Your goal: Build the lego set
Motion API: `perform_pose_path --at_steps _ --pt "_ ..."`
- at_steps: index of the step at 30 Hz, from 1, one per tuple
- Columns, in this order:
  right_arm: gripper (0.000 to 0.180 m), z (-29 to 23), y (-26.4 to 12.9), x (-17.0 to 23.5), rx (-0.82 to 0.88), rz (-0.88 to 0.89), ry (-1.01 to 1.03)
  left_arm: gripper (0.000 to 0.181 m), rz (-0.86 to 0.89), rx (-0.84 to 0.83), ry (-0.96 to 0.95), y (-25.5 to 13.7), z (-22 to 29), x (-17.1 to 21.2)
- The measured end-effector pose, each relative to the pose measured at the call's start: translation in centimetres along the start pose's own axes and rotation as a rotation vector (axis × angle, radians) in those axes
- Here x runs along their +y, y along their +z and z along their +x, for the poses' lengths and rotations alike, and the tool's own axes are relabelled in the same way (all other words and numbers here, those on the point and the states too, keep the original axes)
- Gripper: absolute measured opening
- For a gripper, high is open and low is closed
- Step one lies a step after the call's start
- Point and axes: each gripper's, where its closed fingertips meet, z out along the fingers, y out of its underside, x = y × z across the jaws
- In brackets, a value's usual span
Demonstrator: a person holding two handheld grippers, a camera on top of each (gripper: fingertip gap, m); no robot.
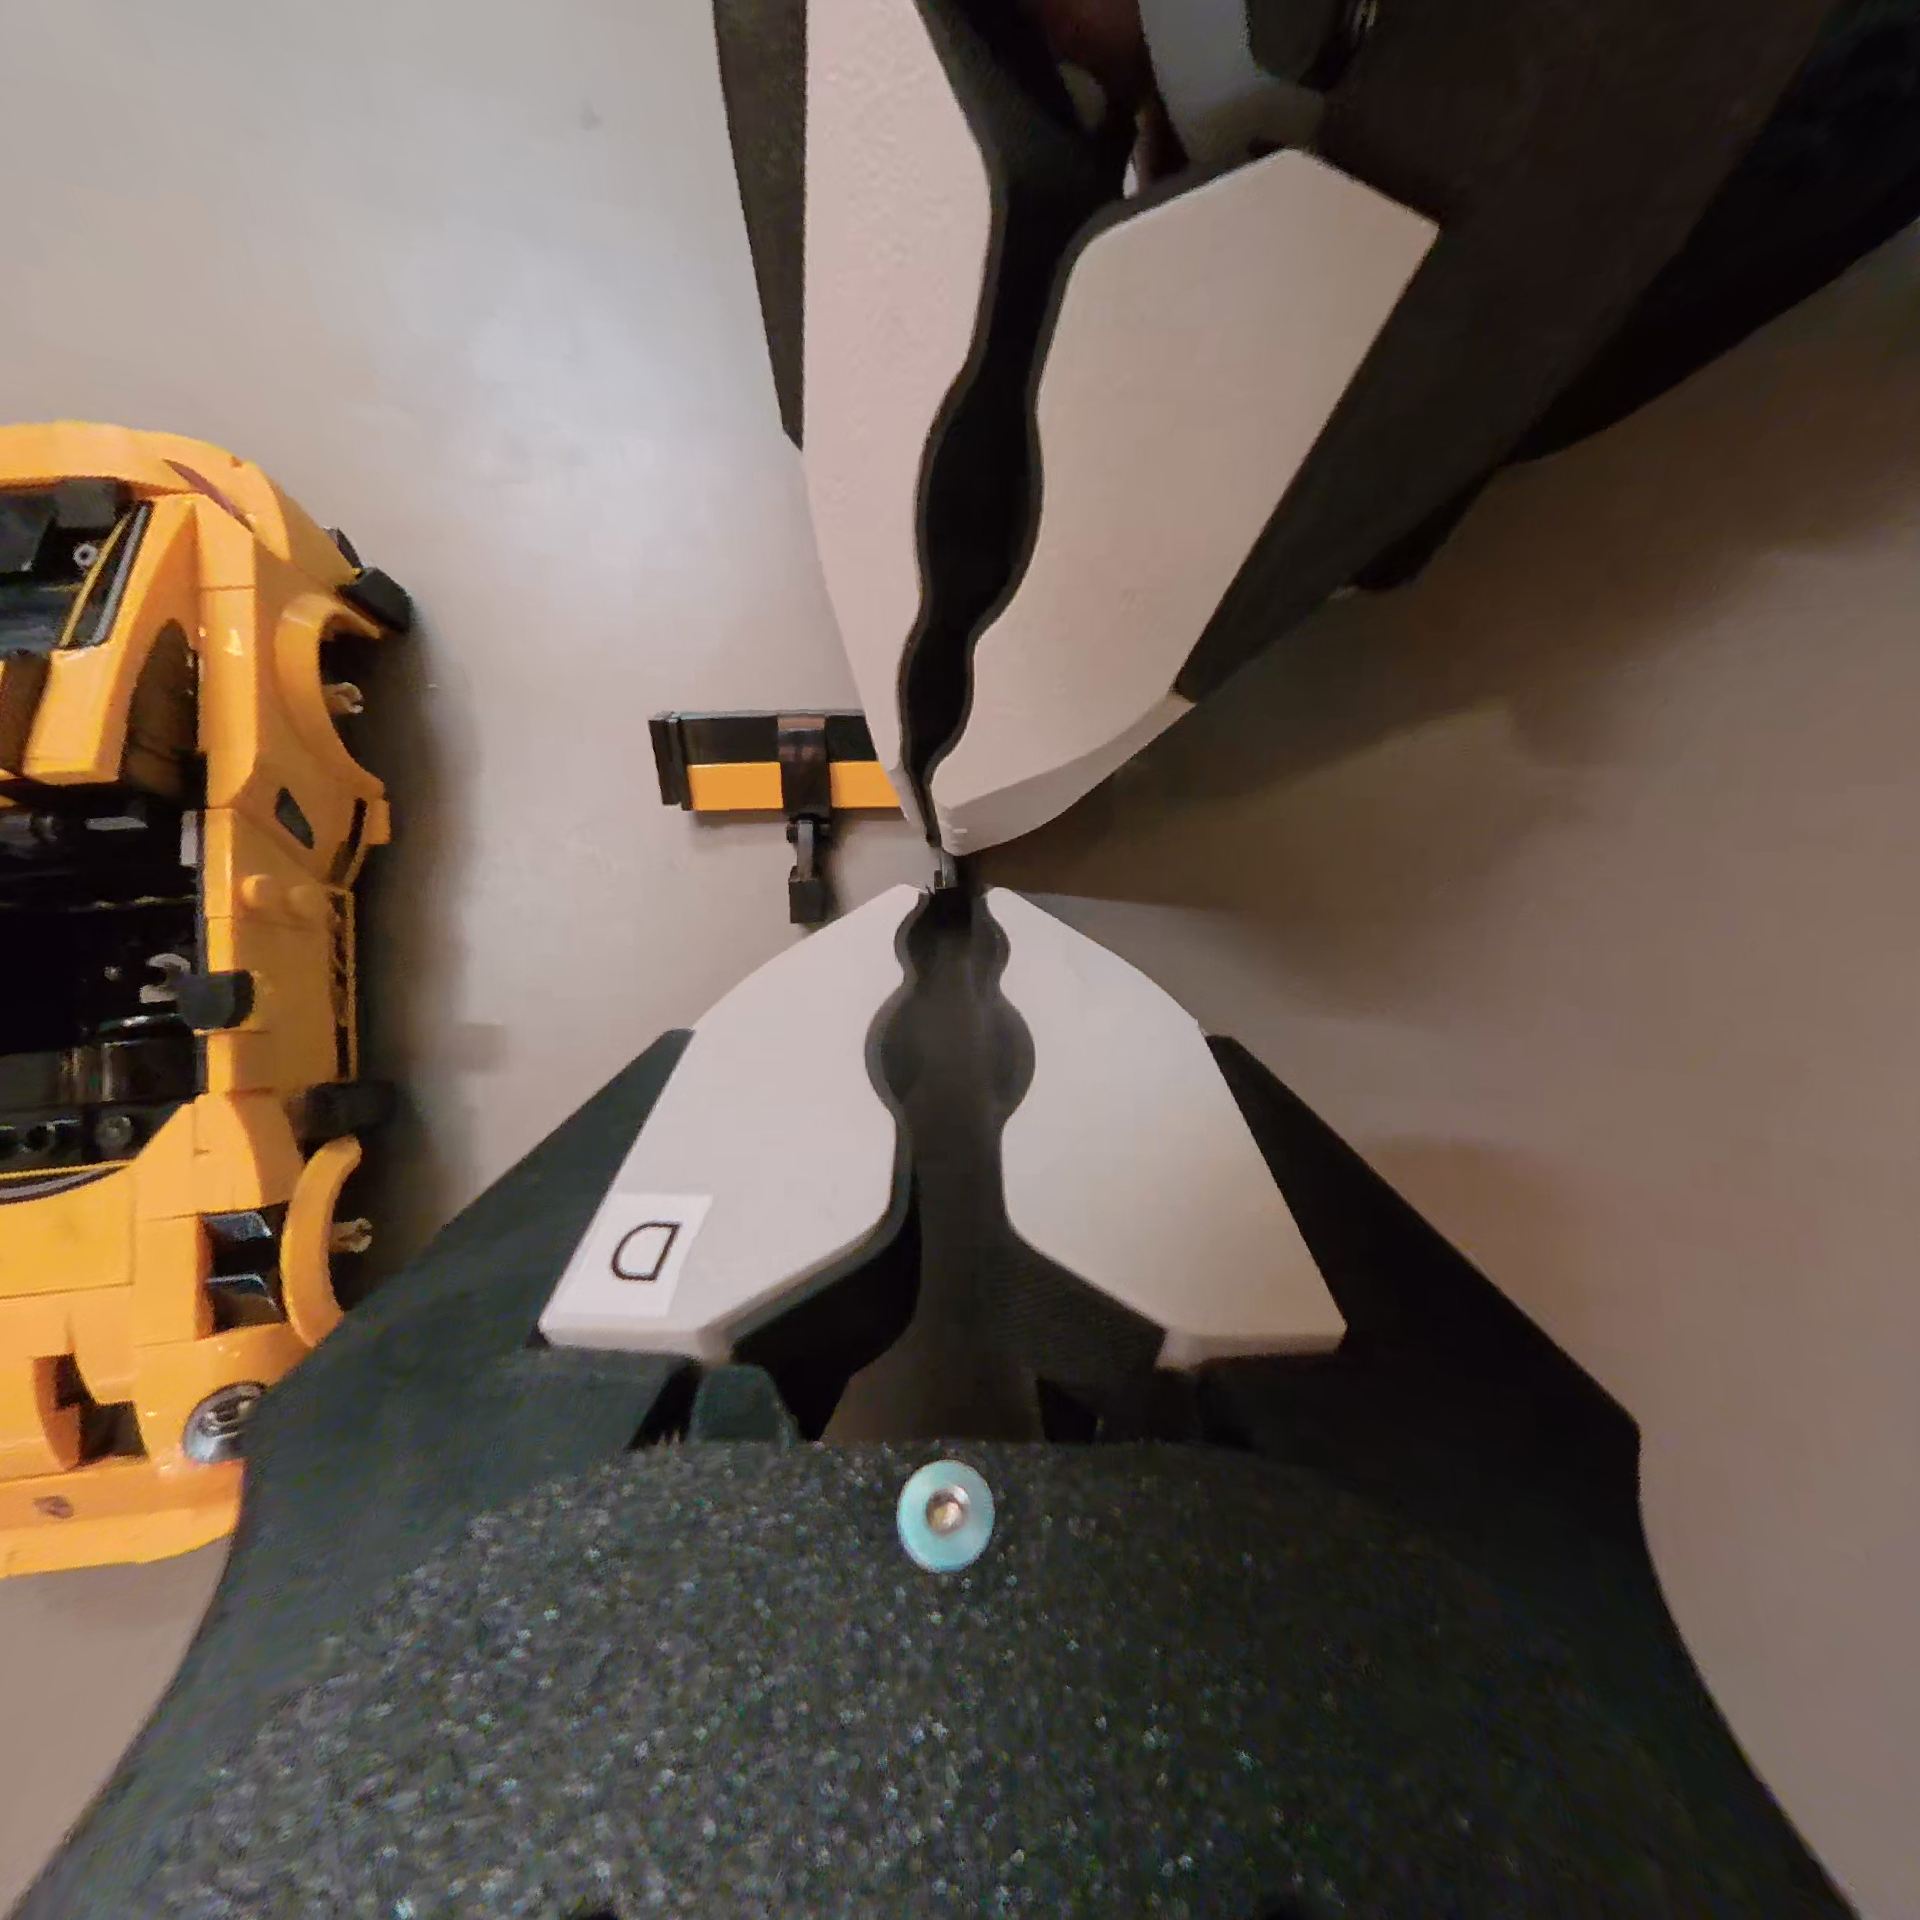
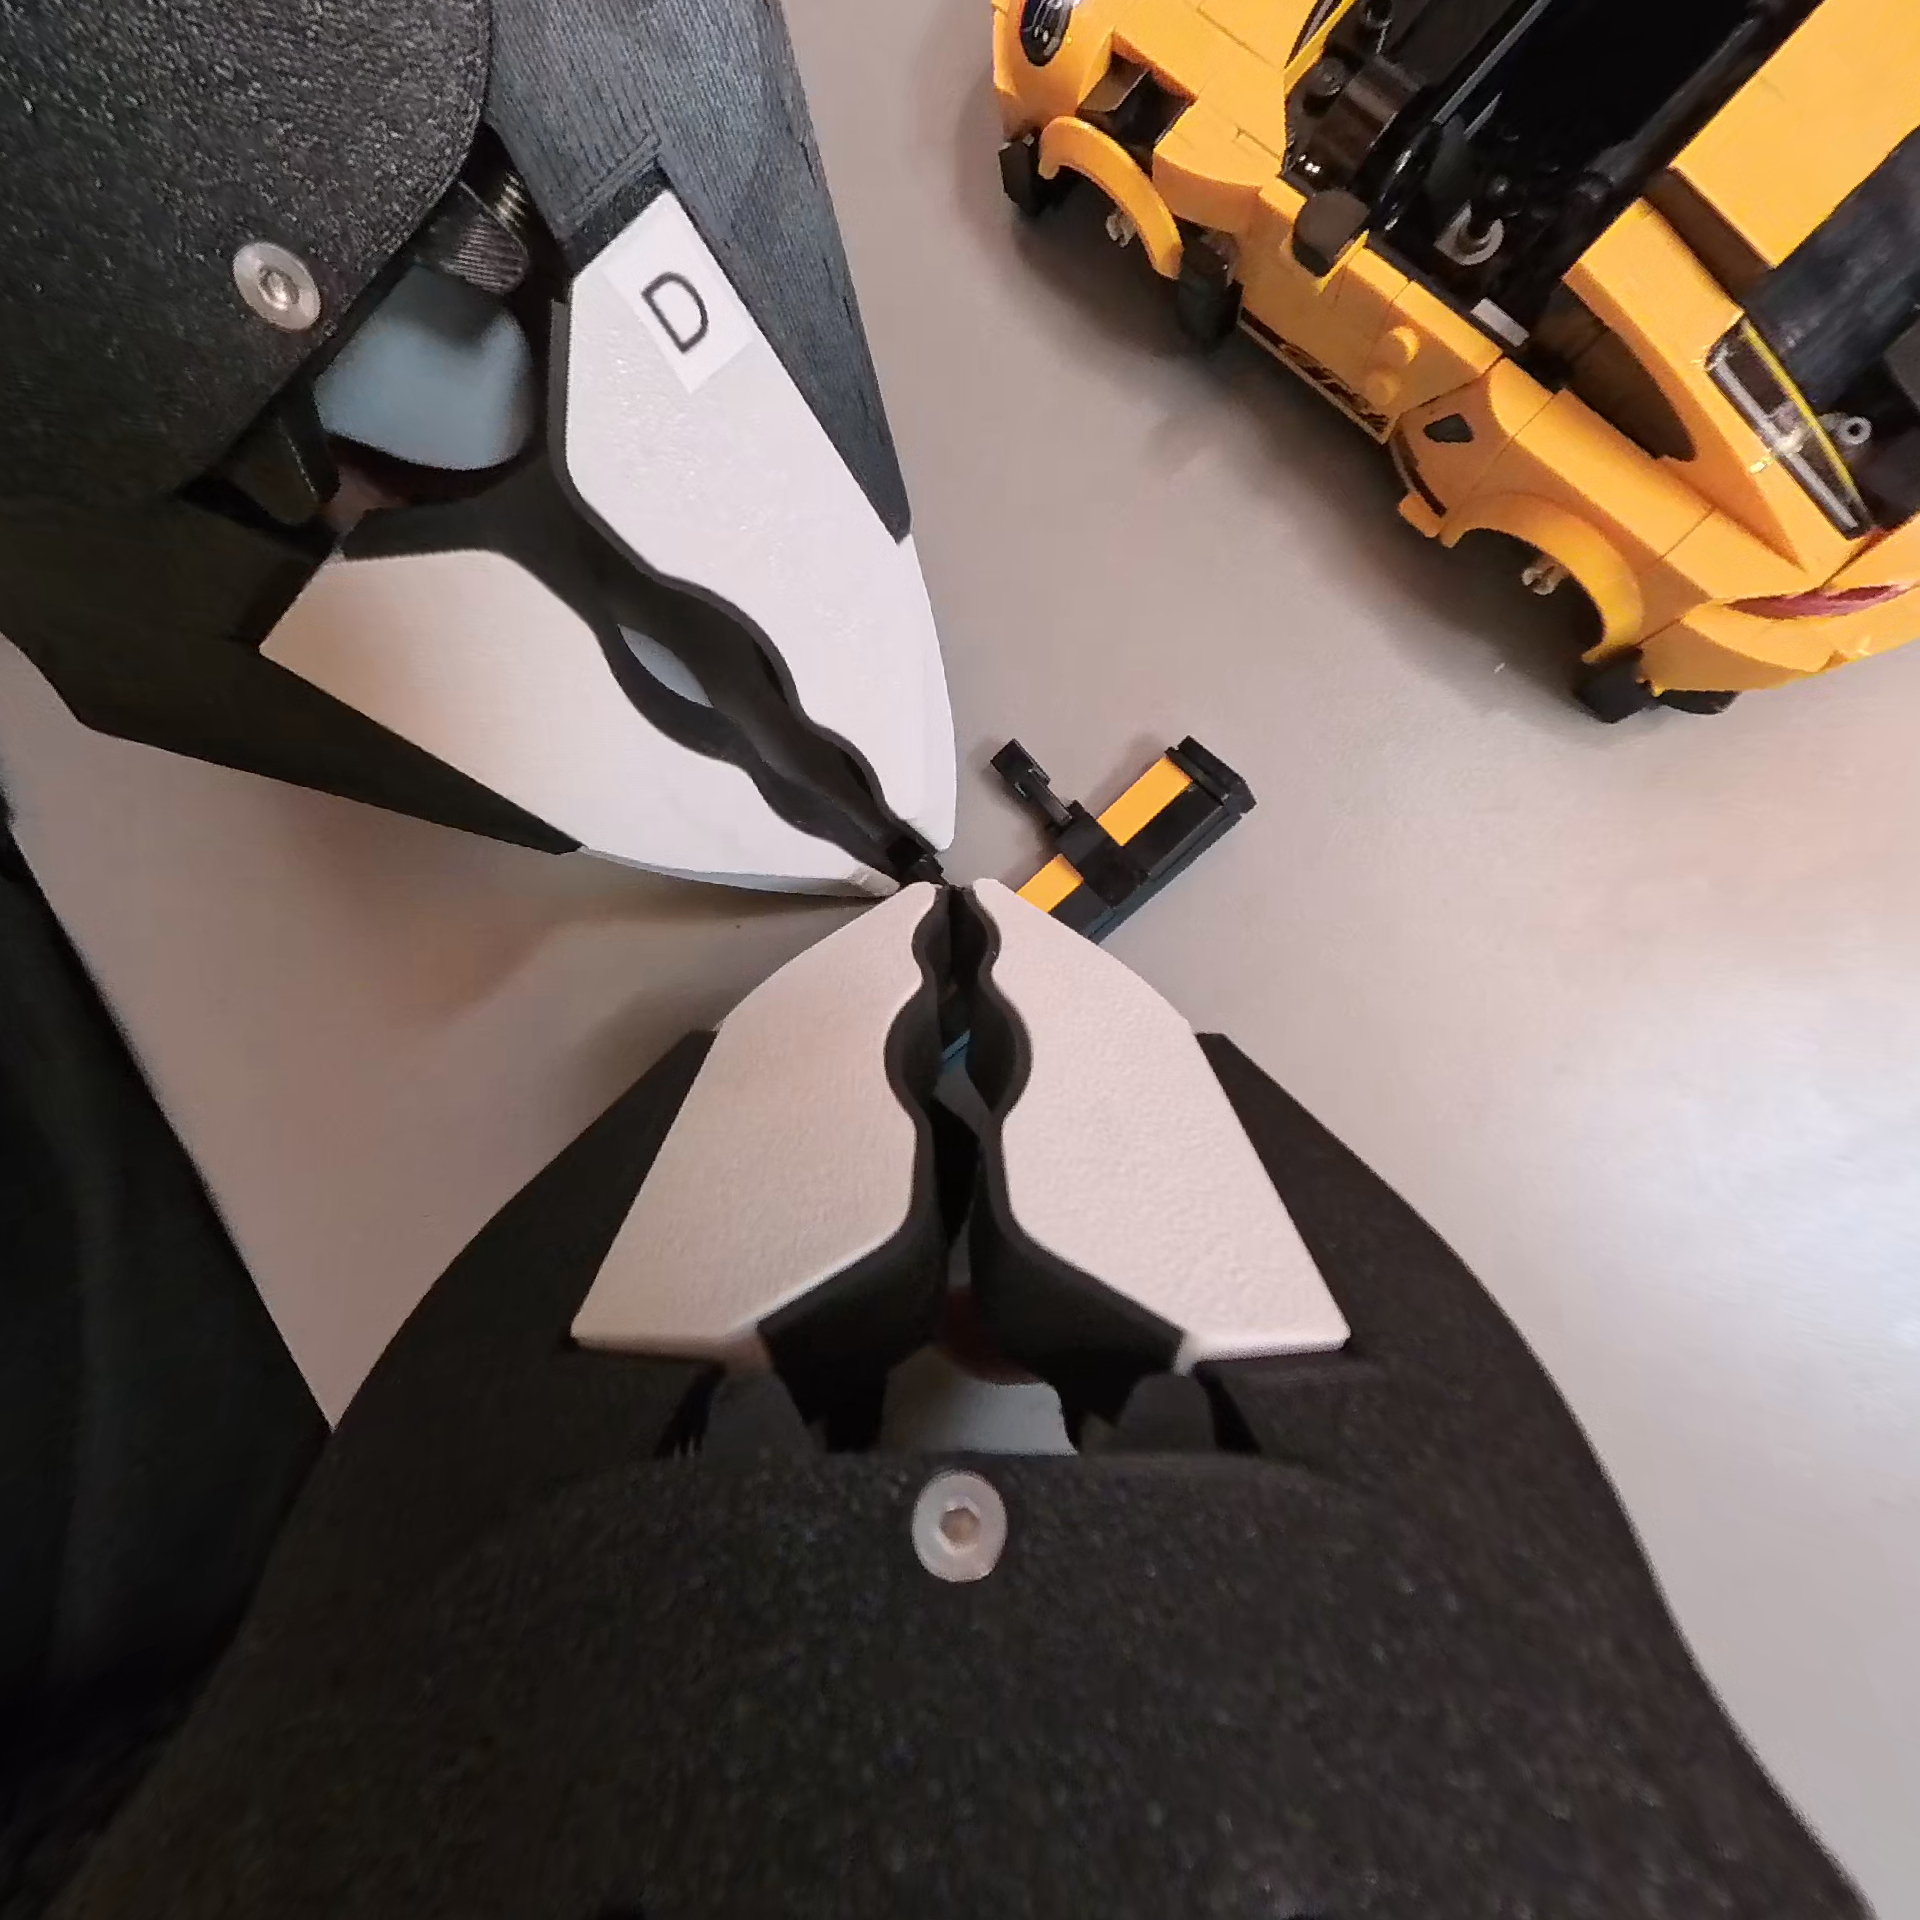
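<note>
My left gripper (image 1: 940, 902) is shut and pinches a small black piece (image 1: 943, 871) at its tips. My right gripper (image 2: 954, 906) is shut, and its tips meet the left gripper's tips (image 2: 906, 858) almost nose to nose above the table. I cannot tell whether the right one grips anything. A short black and yellow striped lego bar (image 2: 1127, 831) with a small black hinged arm lies just behind the tips. One end of it is hidden under the right fingers. The same bar shows in the left wrist view (image 1: 774, 767). The yellow lego car (image 1: 177, 935) lies at the left.
In the right wrist view the yellow car (image 2: 1507, 343) sits at the upper right, its black interior open on top. The grey table (image 2: 1455, 1143) stretches out to the right of the grippers. The grippers are tip to tip, or close to it.
</note>
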Motion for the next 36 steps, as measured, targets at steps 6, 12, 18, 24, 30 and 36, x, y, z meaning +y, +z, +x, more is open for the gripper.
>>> perform_pose_path --at_steps 6,12,18,24,30,36 --pt "0.001 0.0 0.0 0.0 0.009 -0.034 -0.010 0.006 -0.022 0.013 0.030 0.0 0.0 0.0" --pt "0.000 0.0 0.0 0.0 -0.003 -0.054 0.002 0.007 -0.019 0.011 0.035 0.0 0.0 0.0" --pt "0.000 0.3 -0.4 -0.5 -0.042 -0.046 0.022 0.007 -0.027 0.020 -0.006 0.0 0.0 0.0" --pt "0.000 0.3 -2.4 -1.0 -0.057 0.105 -0.042 0.007 -0.034 0.031 -0.005 0.0 0.0 0.0" --pt "0.000 0.1 -1.0 -0.5 0.021 0.057 -0.218 0.007 -0.041 0.025 0.004 0.0 0.0 0.0" --pt "0.000 0.0 -0.1 -0.2 0.018 0.005 -0.246 0.006 -0.042 0.029 0.005 0.0 0.0 0.0"
